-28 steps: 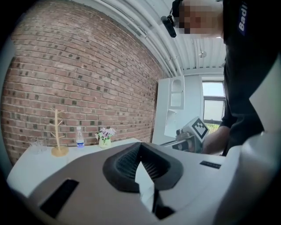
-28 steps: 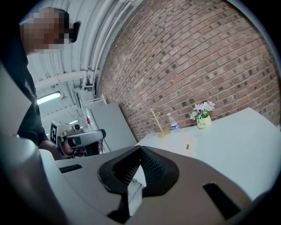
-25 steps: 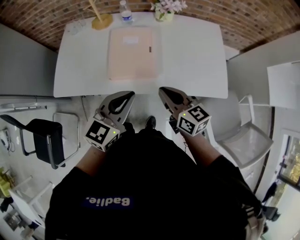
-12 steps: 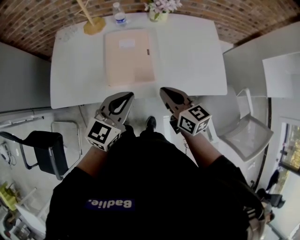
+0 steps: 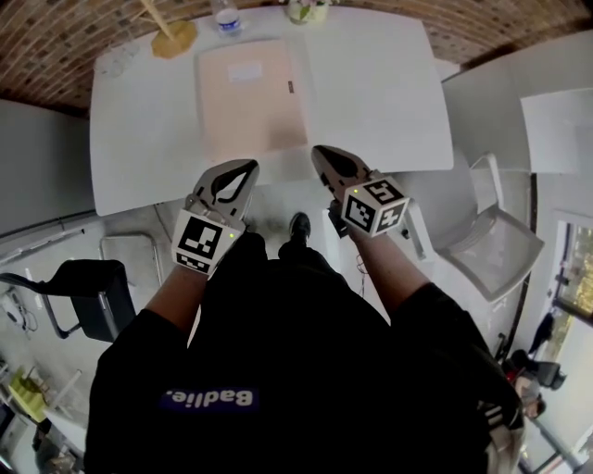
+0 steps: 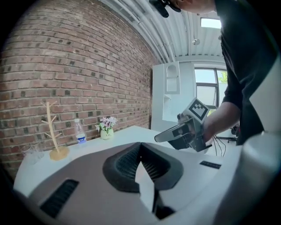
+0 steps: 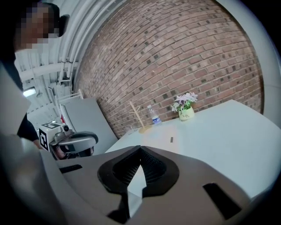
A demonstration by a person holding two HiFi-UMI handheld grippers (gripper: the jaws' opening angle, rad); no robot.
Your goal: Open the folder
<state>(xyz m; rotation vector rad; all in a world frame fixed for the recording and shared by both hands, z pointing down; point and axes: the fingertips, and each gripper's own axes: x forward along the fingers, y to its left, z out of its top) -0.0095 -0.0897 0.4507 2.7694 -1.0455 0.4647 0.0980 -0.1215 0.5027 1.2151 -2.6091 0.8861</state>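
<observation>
A pale peach folder lies shut and flat on the white table, with a small dark clasp at its right edge. In the right gripper view the folder shows as a faint strip past the jaws. My left gripper hovers shut at the table's near edge, just short of the folder's near left corner. My right gripper is shut too, tips over the near edge beside the folder's near right corner. Neither holds anything. Each shows in the other's view: the right gripper, the left gripper.
At the table's far edge stand a wooden branch stand, a water bottle, a flower pot and a clear glass. A black chair is at the left, a white chair at the right. A brick wall is behind.
Both grippers have moved forward and lower, from short of the table to its near edge. The table and folder sit closer in the head view. Jaws stayed shut.
</observation>
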